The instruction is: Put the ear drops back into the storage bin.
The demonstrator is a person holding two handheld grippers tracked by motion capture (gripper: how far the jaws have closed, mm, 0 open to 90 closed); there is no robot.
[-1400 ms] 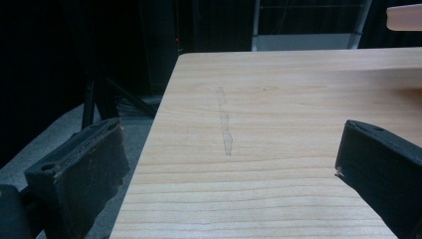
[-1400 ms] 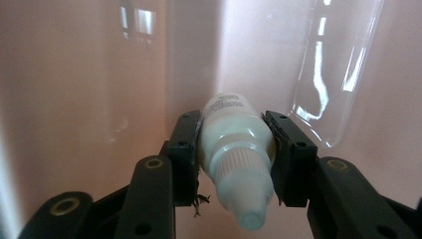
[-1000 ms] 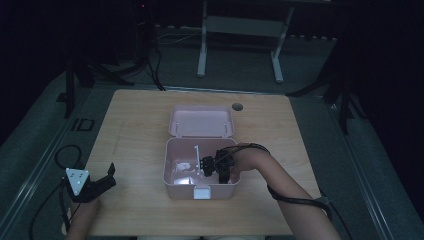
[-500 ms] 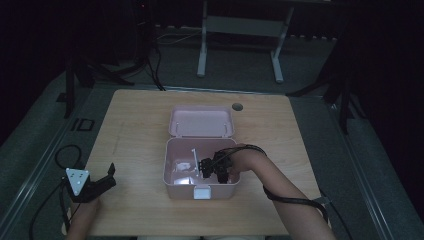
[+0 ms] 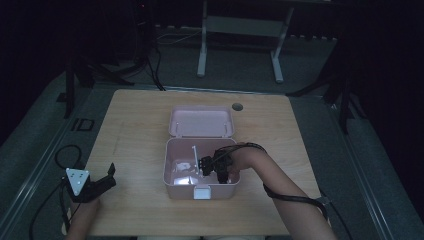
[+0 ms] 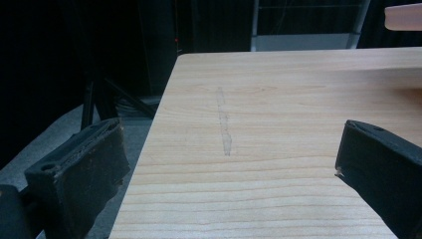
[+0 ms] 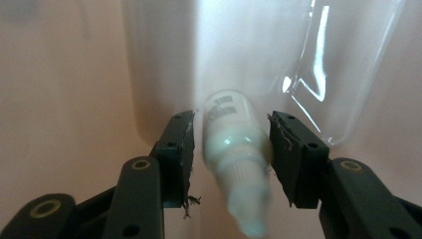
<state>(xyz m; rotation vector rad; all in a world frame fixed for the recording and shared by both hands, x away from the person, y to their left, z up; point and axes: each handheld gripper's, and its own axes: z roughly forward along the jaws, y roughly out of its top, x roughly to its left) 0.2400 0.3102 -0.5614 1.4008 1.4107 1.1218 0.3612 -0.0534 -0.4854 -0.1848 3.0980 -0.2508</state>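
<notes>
Dim room, wooden tabletop [image 5: 140,140]: pink box [image 5: 172,170], lid back for access. Right gripper [image 7: 231,144] inside, jaws just opening, releasing white bottle [image 7: 231,134]. Left gripper [image 5: 97,184] spread, idle.

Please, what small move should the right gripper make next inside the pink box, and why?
Probably lift straight out. The right gripper has just been opening, and the small white bottle lies between its jaws inside the pink box, with gaps at both pads, so it seems released.

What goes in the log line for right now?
right gripper: jaws just opening, small white bottle between | pink box: open | left gripper: open
</notes>
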